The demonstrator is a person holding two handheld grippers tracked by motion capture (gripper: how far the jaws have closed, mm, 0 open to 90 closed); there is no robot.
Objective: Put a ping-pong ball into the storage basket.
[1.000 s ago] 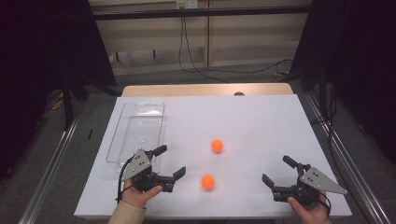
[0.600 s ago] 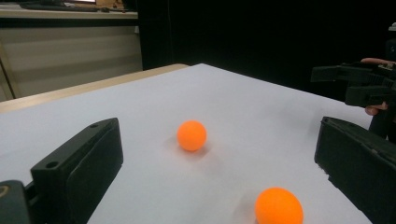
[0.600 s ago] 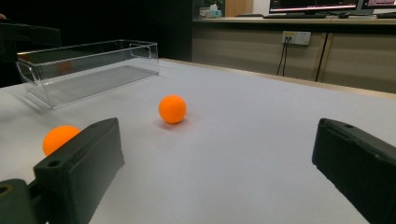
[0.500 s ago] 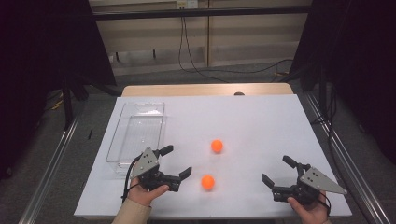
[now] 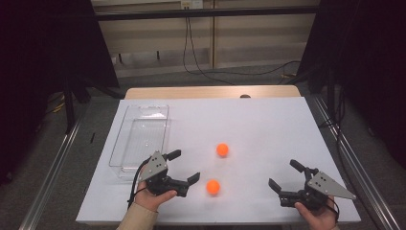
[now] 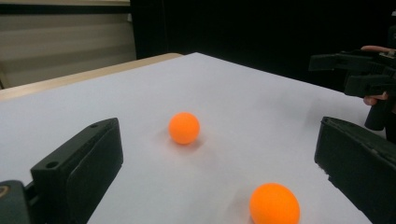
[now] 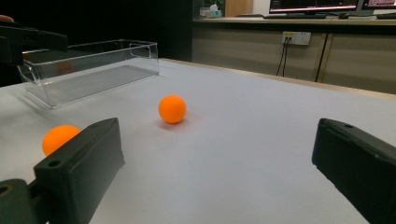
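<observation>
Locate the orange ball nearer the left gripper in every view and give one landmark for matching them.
High view: near ball lies low centre, just right of the open left gripper.
Left gripper view: near ball sits at the bottom edge, right of centre, between the jaws.
Right gripper view: near ball sits at the left, partly behind the left jaw.
Shared landmark: the far ball, lying apart from it on the white table.

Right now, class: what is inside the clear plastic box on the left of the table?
The clear plastic box holds nothing: its ribbed floor shows through the walls in the high view and the right gripper view. Both orange balls lie outside it on the white table. Nothing there is covered.
</observation>
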